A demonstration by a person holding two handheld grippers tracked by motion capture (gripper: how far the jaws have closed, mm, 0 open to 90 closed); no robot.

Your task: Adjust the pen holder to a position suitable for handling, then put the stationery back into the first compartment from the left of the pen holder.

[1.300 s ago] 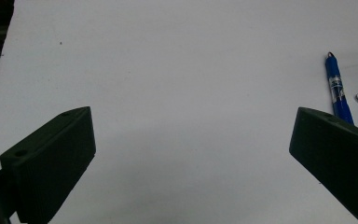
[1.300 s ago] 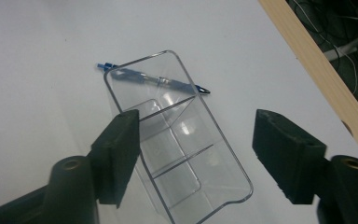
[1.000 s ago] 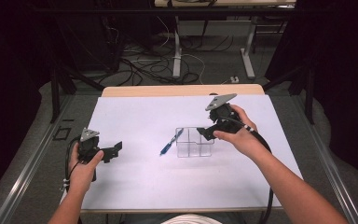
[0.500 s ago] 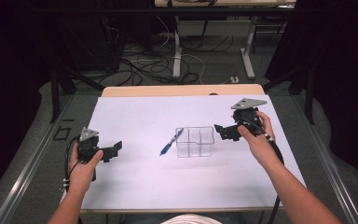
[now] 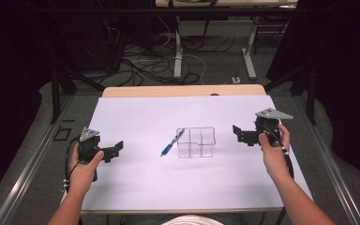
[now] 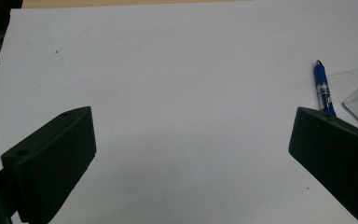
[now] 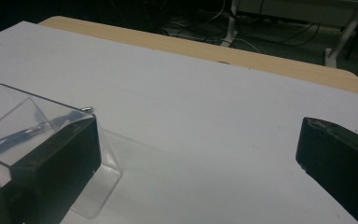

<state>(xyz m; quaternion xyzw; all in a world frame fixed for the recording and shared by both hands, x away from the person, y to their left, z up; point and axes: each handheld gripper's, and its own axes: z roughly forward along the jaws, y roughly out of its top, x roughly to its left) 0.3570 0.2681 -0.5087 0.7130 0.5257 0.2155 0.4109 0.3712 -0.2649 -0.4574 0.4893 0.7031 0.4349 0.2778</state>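
High view: left gripper [image 5: 114, 150] spread wide, empty, parked on the bench [image 5: 136, 112]; pen [image 5: 171, 142] lies flat just beside the clear tray [image 5: 196, 142]; right gripper [image 5: 240, 135] gaping, empty, hovering clear, likely giving room.

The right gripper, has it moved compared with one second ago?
Yes. The right gripper has drawn back to the right, away from the clear divided box, and now sits apart from it, open.

right gripper [image 5: 242, 135] drawn back rightward off the clear divided box [image 5: 196, 142], now well apart
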